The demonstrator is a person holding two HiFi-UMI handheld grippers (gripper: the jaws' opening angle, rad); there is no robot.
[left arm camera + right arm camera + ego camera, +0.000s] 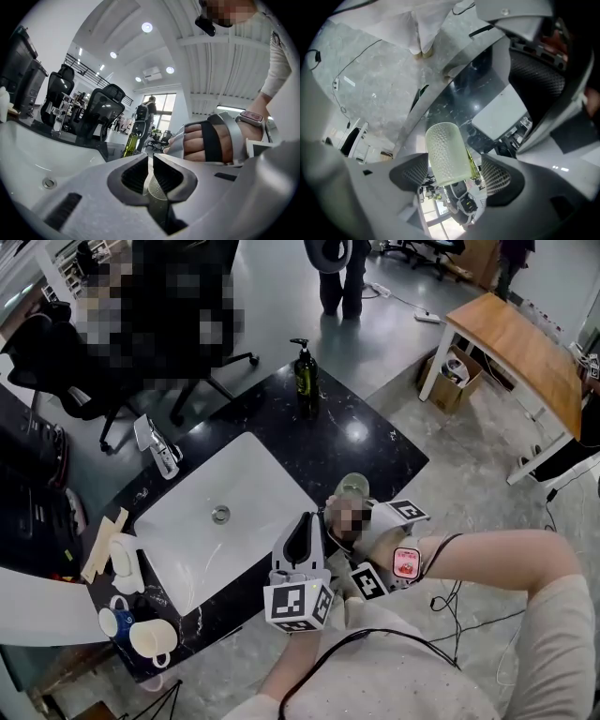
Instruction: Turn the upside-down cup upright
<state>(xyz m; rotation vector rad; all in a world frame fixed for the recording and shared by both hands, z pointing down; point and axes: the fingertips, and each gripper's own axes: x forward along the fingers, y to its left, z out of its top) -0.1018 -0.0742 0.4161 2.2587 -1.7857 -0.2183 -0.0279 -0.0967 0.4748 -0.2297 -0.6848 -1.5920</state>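
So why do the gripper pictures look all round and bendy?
Left gripper view: a wide lens bends everything, the corners go black, the lamps glare. Right gripper view: same bend, but the cup looks clear. Head view: straighter, with a shiny glint on the counter.

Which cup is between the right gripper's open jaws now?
The pale green dimpled cup. The blue mug and cream mug stand at the counter's other end.

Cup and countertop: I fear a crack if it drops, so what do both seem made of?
Cup: pale greenish, translucent, finely dimpled all over; looks like frosted glass or moulded plastic, I can't tell which. Countertop: black with white veins and a glossy shine from the lights; likely polished stone or a stone-look slab.
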